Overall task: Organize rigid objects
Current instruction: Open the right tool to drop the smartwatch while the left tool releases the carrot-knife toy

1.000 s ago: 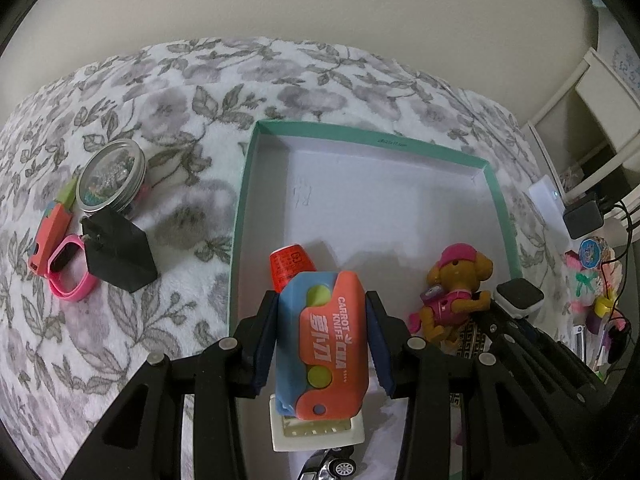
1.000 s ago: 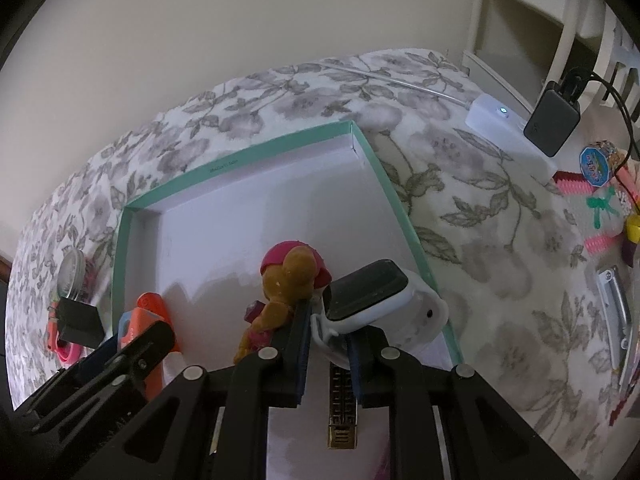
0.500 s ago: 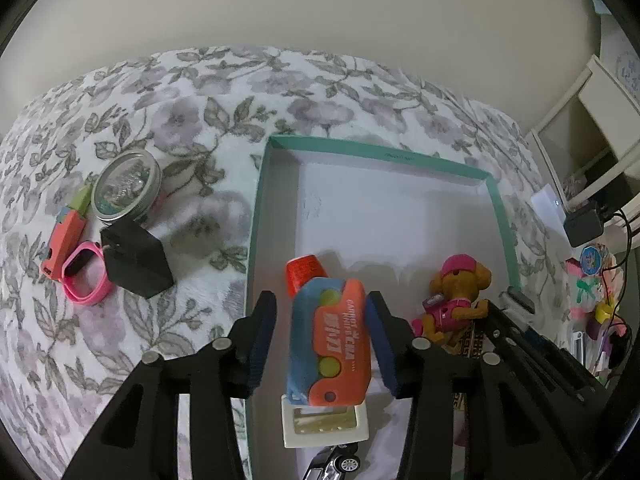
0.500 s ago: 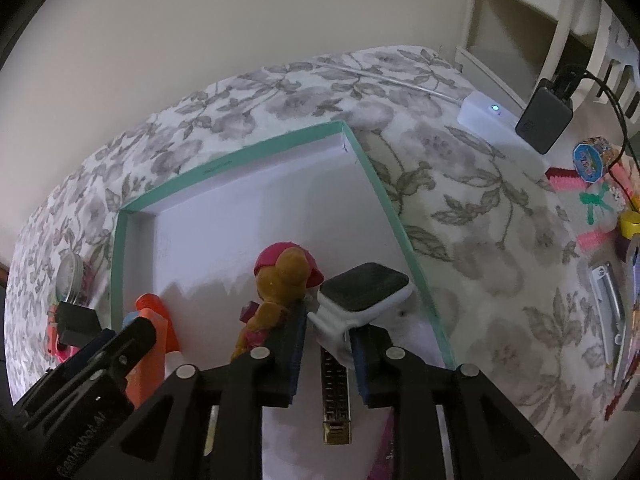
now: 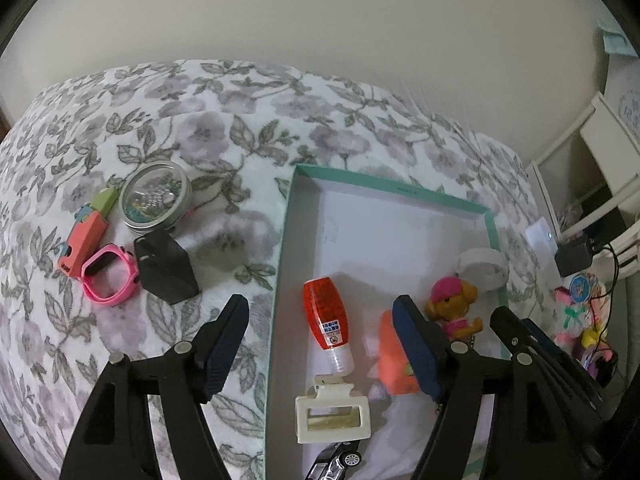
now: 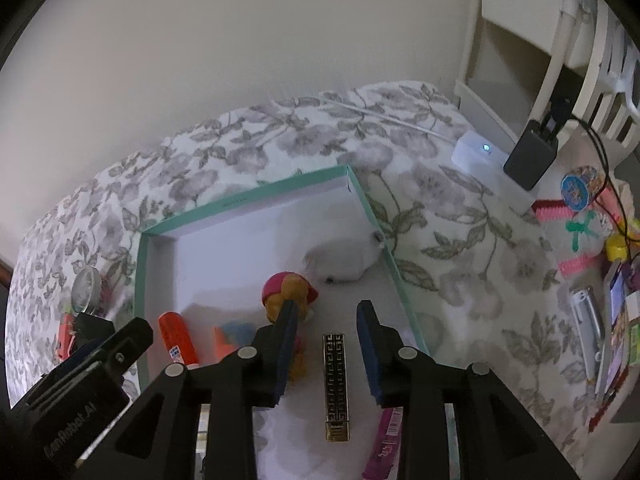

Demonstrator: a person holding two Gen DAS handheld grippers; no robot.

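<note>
Toys dropped in teal box (image 5: 493, 224); both grippers (image 5: 320, 342) (image 6: 328, 344) just opening, empty; pink watch (image 5: 109, 276), tin (image 5: 157, 199) outside, waiting.

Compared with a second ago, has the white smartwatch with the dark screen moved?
Yes. The white smartwatch left the right gripper, whose jaws were opening, and now lies against the teal box's right wall.

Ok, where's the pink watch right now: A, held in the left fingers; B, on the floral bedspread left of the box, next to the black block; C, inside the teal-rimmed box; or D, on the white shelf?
B: the pink watch lies on the floral bedspread, against the black block, outside the box.
</note>
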